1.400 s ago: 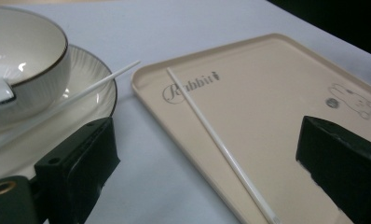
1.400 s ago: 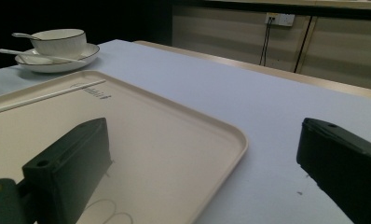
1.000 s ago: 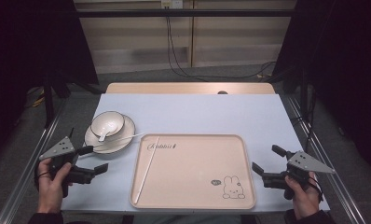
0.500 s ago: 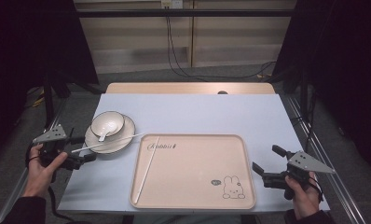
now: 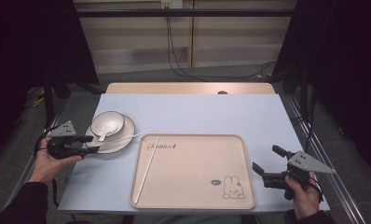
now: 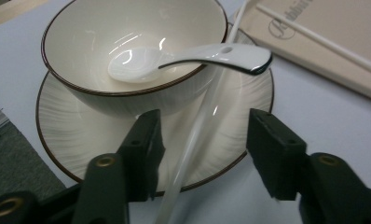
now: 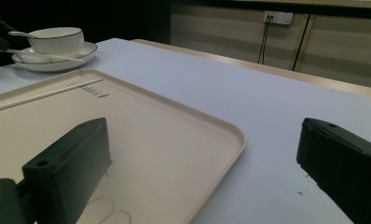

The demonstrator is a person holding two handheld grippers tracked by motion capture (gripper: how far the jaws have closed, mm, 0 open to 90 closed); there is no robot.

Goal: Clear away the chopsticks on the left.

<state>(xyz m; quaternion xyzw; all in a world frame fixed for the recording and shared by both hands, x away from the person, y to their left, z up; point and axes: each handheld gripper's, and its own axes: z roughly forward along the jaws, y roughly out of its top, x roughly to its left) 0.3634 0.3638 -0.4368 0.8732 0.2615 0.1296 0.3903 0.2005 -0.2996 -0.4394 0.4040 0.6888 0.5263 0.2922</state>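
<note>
The left gripper (image 5: pixel 89 144) sits at the left of the high view, level with the table, its jaws over the near rim of the saucer (image 5: pixel 123 138). In the left gripper view the two black jaws straddle a thin white chopstick (image 6: pixel 195 140) that lies across the saucer; they have just been closing and now stand at a middling gap, with the stick between them but the pads not yet on it. So I judge the pick-up is only starting: the chopstick is lined up, not gripped, and nothing is lifted.

The saucer carries a cream bowl (image 6: pixel 81 51) with a dark rim, and in the bowl rests a white ceramic spoon (image 6: pixel 183 56), its handle sticking out over the edge toward the right of that view. The chopstick runs under that handle and off toward the tray.

To the right, in the middle of the high view, lies the beige tray (image 5: pixel 197 203) with a rabbit drawing in its lower right corner. A second chopstick (image 5: pixel 147 169) lies along the tray's left side, so half of the pair looks placed; the other half is left to carry over.

At the lower right of the high view the right gripper (image 5: pixel 264 161) hangs just off the tray's right edge, jaws wide apart and empty.
</note>
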